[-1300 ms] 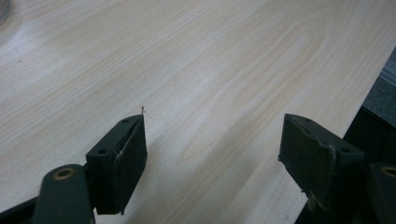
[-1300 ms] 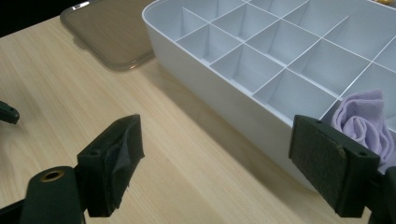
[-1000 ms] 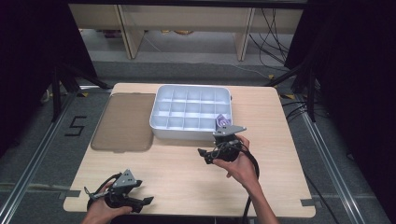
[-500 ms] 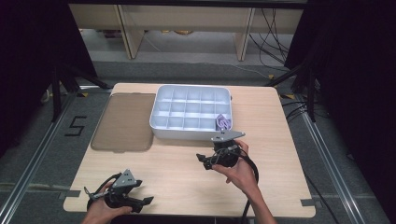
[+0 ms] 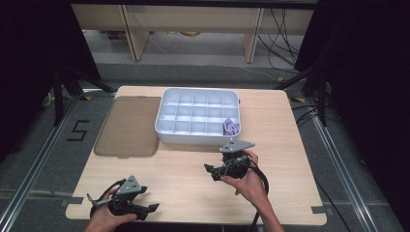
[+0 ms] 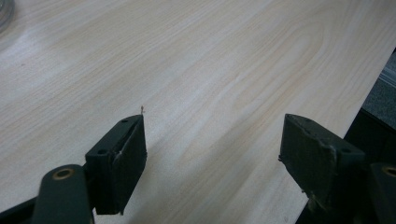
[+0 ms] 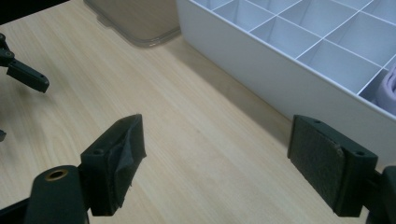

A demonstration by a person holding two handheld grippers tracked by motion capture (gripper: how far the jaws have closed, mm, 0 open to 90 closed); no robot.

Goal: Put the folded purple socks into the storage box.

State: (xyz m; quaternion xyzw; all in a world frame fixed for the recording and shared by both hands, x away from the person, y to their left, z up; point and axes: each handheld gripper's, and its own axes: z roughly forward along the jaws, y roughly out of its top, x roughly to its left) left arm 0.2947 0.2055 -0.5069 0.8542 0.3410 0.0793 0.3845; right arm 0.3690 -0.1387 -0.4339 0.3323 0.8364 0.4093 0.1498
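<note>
A white compartment tray [image 5: 166, 131] stands at the middle back of the wooden table [image 5: 188, 179]. A small purple item [image 5: 231, 127] lies in its front right compartment, and its edge [image 7: 388, 86] shows in the right gripper view. My right gripper [image 5: 211, 171] hovers over the table just in front of the tray, jaws wide apart and empty [image 7: 217, 161]. My left gripper [image 5: 151, 208] rests near the front left edge, open with nothing between its jaws [image 6: 212, 149]. The tray's white wall [image 7: 261, 74] runs across the right gripper view.
A translucent brownish lid [image 5: 129, 125] lies flat left of the tray, its corner [image 7: 135, 18] seen past the right gripper. The table's front edge [image 6: 355, 116] is close to the left gripper. Shelving and cables sit beyond the table.
My right gripper has drawn back from the tray's front right compartment toward the front and left. The purple item stays in the tray. The left gripper has not moved.
</note>
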